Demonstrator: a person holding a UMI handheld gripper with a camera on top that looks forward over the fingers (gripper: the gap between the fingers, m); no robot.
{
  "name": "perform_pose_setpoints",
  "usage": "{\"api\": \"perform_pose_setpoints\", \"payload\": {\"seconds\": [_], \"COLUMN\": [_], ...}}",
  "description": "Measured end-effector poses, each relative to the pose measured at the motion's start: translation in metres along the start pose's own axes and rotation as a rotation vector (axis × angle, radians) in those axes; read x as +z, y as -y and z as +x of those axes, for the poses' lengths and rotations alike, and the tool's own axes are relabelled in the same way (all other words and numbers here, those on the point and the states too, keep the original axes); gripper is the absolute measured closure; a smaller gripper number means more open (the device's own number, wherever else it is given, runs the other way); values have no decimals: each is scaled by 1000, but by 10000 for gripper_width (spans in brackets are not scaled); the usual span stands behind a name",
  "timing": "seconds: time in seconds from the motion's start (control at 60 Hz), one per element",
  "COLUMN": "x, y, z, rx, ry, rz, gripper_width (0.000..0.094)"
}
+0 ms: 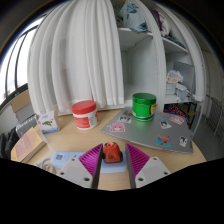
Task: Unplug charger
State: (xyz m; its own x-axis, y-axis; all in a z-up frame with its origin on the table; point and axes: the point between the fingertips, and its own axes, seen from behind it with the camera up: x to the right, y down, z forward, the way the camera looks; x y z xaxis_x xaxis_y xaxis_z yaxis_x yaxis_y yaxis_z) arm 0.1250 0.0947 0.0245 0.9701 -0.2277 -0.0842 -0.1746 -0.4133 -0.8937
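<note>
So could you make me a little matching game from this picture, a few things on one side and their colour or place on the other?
Things:
1. lidded jar
2. round container
3. small object
4. curtain

Descriptions:
A. green, on the table
B. white, hanging behind the table
C. red lid, on the table
D. orange-red, between the fingers of the open gripper

Pairs: 1-C, 2-A, 3-D, 4-B

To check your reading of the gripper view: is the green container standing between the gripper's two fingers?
No. The green container stands on the table well beyond the gripper, whose fingers hold only a small red-orange object between them.
</note>
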Motion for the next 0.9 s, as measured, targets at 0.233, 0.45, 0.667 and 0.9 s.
{"api": "perform_pose_setpoints", "payload": {"seconds": [0.233, 0.45, 0.667, 0.9], "x": [4, 4, -94, -101], "y": [5, 7, 140, 87], "z": [2, 3, 5, 48], "rx": [-35, -30, -98, -78], "ry": [-62, -65, -120, -178], "rz": [30, 16, 258, 127], "gripper_width": [737, 807, 807, 789]}}
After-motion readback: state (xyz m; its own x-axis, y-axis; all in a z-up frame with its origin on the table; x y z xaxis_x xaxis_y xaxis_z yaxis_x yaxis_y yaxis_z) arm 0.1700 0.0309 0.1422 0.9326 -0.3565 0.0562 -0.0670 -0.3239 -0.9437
